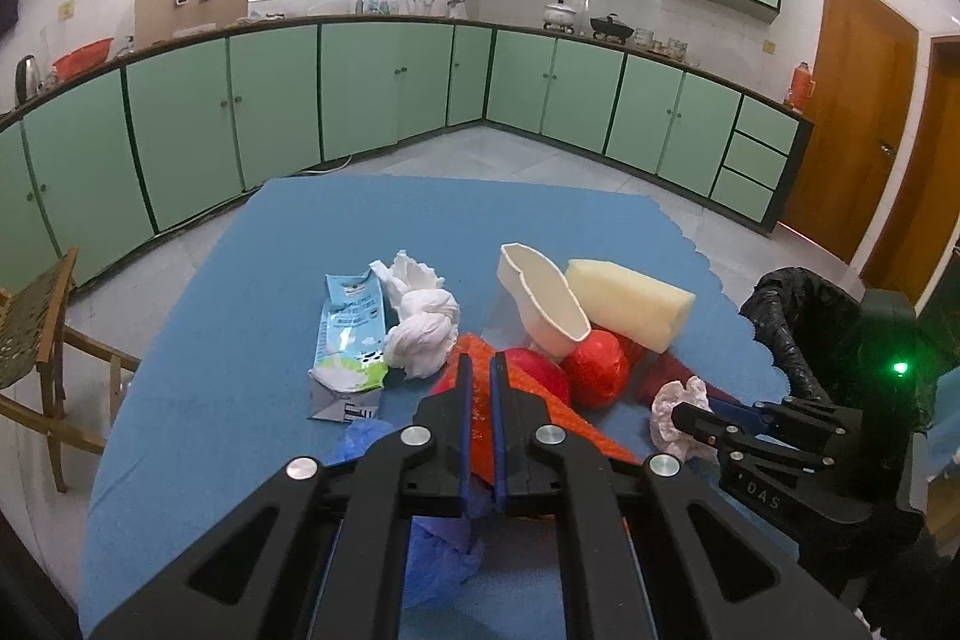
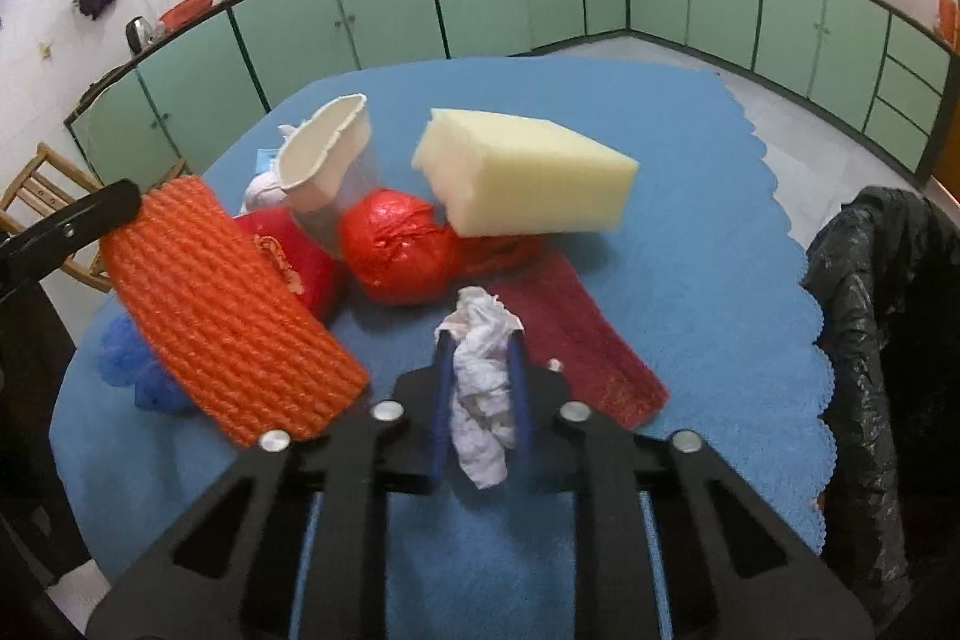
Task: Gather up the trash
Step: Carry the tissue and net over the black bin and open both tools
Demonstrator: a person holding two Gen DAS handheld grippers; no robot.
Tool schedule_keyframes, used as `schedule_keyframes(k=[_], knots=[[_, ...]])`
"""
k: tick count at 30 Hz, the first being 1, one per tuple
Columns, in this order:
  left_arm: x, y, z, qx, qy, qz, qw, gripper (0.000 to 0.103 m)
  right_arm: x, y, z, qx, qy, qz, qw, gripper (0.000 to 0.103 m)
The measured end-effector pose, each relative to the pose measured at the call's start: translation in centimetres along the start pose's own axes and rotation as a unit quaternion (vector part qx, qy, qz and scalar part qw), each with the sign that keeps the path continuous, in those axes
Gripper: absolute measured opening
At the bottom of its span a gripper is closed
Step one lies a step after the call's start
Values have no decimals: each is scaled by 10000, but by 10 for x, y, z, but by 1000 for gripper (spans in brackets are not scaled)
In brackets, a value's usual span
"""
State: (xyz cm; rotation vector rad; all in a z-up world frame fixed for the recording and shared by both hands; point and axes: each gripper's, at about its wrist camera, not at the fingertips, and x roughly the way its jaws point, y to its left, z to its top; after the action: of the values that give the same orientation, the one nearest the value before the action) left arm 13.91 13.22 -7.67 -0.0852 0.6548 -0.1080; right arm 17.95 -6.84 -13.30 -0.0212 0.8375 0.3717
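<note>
Over the blue desk [image 2: 690, 196], right tongs [image 2: 480, 340] pinch soft, featherlight crumpled tissue [image 2: 480, 388]; left tongs [image 1: 480, 370] clamp limp orange foam netting [image 2: 228, 304].

Everything's piled mid-table [image 1: 180, 400]: carton [image 1: 351, 340] on the left, tissue wad [image 1: 420, 334] touching its right side, then the cup [image 1: 543, 301], with the sponge [image 1: 630, 301] just right of it (leaning on the ball [image 2: 393, 250] underneath). Bin bag [image 2: 888, 292] hangs off the table's right edge.
</note>
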Motion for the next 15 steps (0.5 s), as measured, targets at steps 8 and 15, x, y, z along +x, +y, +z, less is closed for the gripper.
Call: schedule_keyframes(k=[8,15], knots=[[-12,-6,5,29,-117,-88,9999,5,-48,-3,12,210,-508,193,9983,12],[-30,-19,17,84,-357,-242,9990,5,-101,-7,30,278,-1068,249,9936,12]])
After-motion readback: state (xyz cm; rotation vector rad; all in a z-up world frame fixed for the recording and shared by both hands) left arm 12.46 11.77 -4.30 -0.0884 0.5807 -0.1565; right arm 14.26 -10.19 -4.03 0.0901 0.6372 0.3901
